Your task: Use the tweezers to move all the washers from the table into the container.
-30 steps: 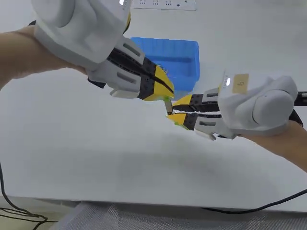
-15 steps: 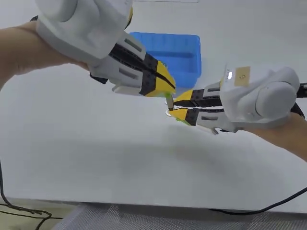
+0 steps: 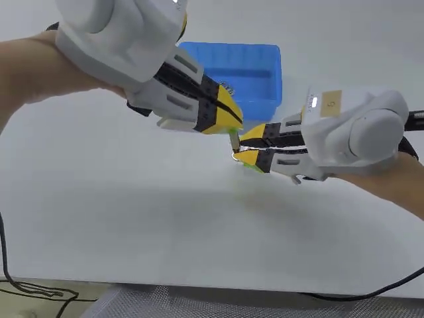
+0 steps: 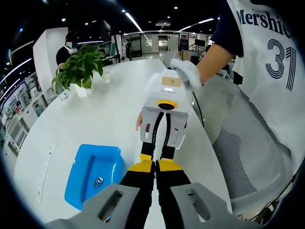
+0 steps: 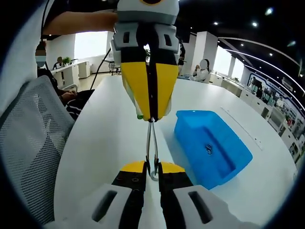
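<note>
A: Head view: the tweezers are held over the table, just beside the container. Which step is judged to be in hand?

B: A regrip or hand-over, it seems. One end is pinched by the left gripper and the other by the right gripper. Both pairs of jaws are pressed onto the thin metal with hardly a gap.

A: Where are the washers found?

B: A few small bright rings are seen on the container's floor. Whether one is caught in the tweezers cannot be told.

A: What is called for next?

B: Probably one end must be released without the slim, smooth, springy arms being let slip. Then the tips can be aimed.

A: And the materials?

B: The container is seen as shallow, rectangular, glossy blue plastic, and the table as smooth matte white.
</note>
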Motion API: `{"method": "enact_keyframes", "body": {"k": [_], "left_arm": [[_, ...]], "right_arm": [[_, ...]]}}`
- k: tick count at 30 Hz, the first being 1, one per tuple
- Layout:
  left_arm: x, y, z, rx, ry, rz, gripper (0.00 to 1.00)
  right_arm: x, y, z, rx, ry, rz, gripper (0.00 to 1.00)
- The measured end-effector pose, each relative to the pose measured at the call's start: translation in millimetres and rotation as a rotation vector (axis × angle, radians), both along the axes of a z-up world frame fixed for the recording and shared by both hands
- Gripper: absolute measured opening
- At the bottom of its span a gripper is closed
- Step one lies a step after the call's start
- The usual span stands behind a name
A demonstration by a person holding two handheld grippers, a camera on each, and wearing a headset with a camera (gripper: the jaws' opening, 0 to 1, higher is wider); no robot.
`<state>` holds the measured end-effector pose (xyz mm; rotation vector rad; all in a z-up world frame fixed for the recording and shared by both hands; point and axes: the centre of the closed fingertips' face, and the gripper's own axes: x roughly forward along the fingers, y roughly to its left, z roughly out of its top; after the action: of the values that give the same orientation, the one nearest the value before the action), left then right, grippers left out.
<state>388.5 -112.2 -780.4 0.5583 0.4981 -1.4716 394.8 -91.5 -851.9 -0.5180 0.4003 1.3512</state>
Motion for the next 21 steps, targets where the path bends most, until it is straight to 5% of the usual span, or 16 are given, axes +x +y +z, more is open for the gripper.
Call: {"method": "enact_keyframes", "body": {"k": [21], "left_arm": [[4.4, -3.1, -6.6, -0.006, 0.023, 0.003, 0.05]], "right_arm": [[0.6, -0.1, -5.4, 0.019, 0.066, 0.045, 0.11]]}}
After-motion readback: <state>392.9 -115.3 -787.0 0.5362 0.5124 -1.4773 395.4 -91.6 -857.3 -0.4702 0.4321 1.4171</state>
